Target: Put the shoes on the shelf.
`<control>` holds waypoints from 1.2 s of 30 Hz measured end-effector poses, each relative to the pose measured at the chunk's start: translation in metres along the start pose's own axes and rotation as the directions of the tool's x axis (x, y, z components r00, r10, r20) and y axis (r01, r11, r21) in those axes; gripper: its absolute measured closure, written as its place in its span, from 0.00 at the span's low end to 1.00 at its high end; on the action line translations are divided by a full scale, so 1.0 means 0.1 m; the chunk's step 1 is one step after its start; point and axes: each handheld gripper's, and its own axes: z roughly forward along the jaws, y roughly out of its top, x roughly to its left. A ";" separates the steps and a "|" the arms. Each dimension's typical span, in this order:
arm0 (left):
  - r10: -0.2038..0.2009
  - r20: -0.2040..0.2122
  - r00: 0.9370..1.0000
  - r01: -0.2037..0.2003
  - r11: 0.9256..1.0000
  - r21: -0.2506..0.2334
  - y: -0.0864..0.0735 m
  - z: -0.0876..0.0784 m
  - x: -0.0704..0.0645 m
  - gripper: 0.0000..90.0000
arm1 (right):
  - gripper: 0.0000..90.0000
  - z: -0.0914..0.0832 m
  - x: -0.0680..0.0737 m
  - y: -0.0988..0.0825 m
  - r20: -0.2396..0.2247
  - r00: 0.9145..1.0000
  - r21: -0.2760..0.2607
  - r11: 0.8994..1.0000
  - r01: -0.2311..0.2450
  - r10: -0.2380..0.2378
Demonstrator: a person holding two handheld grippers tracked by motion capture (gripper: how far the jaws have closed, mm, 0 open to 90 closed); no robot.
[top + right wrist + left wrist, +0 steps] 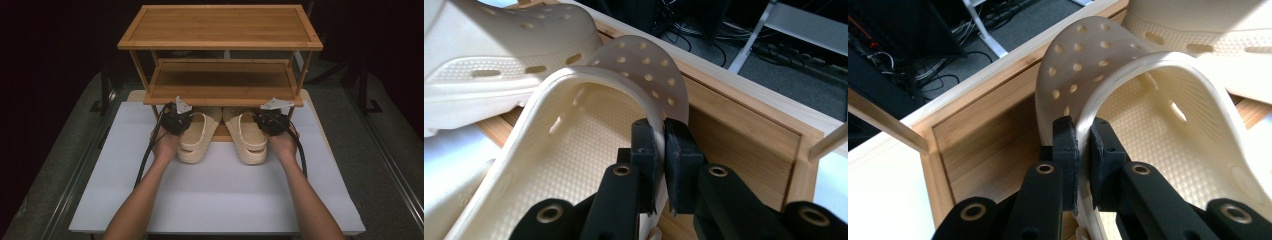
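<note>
Two cream perforated clogs lie side by side, toes under the wooden shoe rack's bottom shelf [222,94]. The left clog [196,137] has its outer rim pinched by my left gripper [176,120]; in the left gripper view the black pads [1066,142] press the rim of that clog [1148,95] from both sides. On the right clog [249,137], my right gripper [272,121] is shut the same way. The right gripper view shows its gripper [663,150] clamping the clog's side wall [589,95], with the other clog [489,45] beside it.
The rack [220,27] has two upper shelves and a low base tray [988,130] that the toes rest in. It stands at the far end of a white table [215,195]. Dark floor and cables lie beyond the rack.
</note>
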 end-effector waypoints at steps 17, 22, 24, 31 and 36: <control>-0.068 0.105 0.992 0.068 0.998 0.002 0.00 -0.10 0.08 0.55 | 0.60 -0.06 0.03 0.02 -0.056 0.998 -0.004 1.000 -0.020 0.020; -0.092 0.173 0.981 0.094 0.996 -0.004 0.00 -0.27 0.15 0.45 | 0.46 -0.17 0.00 0.03 -0.104 0.993 0.016 0.999 -0.047 0.048; -0.088 0.214 0.973 0.090 0.996 -0.002 -0.03 -0.40 0.17 0.38 | 0.39 -0.26 -0.03 0.01 -0.146 0.986 0.046 0.996 -0.071 0.077; -0.090 0.293 0.952 0.098 0.995 -0.012 -0.14 -0.62 0.19 0.26 | 0.28 -0.49 -0.02 -0.06 -0.187 0.977 0.069 0.994 -0.090 0.101; -0.082 0.339 0.937 0.088 0.996 -0.004 -0.26 -0.74 0.18 0.14 | 0.18 -0.67 0.01 -0.17 -0.212 0.971 0.061 0.993 -0.101 0.112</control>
